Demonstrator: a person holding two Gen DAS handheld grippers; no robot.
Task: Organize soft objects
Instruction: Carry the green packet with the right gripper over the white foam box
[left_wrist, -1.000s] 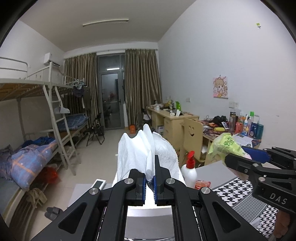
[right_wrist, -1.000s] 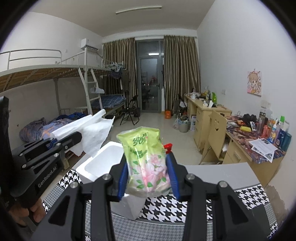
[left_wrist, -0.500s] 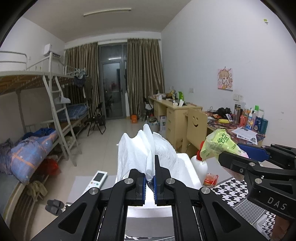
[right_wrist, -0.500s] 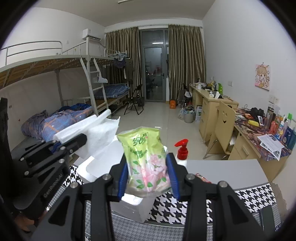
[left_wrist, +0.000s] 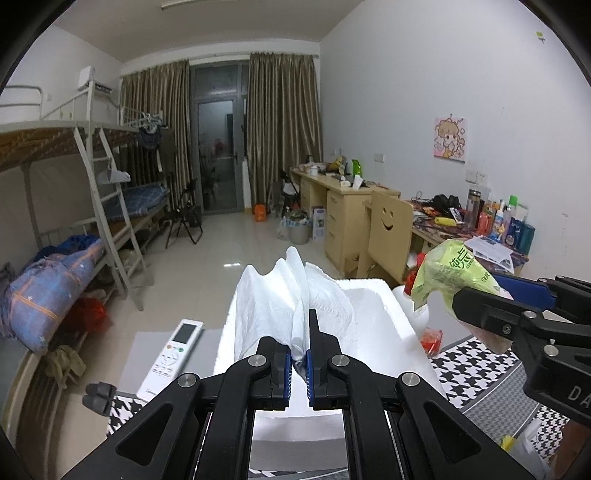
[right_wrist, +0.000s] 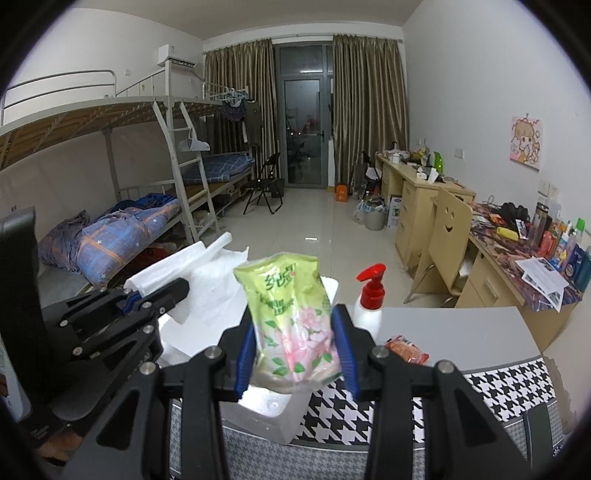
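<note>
White crumpled tissue paper (left_wrist: 291, 306) stands up from my left gripper (left_wrist: 299, 363), whose jaws are pinched together on its lower edge, and it hangs over the open white foam box (left_wrist: 373, 295) on the table. My right gripper (right_wrist: 297, 354) is clamped on a soft green plastic pack printed with pink flowers (right_wrist: 291, 314), jaws partway apart with the pack filling the gap, held above the box's near corner (right_wrist: 273, 410).

Both soft things look bound for that box, and several things could spoil it. The paper is held by a thin fold only, so I judge a quick dip could tear it or let most of it flop outside the rim. The slick pack bulges above my pads; squeeze less and it may slide out early onto the black-and-white houndstooth cloth (right_wrist: 406, 410). My two grippers are near each other, so lowering both at once risks a knock. The white pump bottle with a red top (right_wrist: 371, 299) stands just beside the box and could be tipped by my right hand's swing.
</note>
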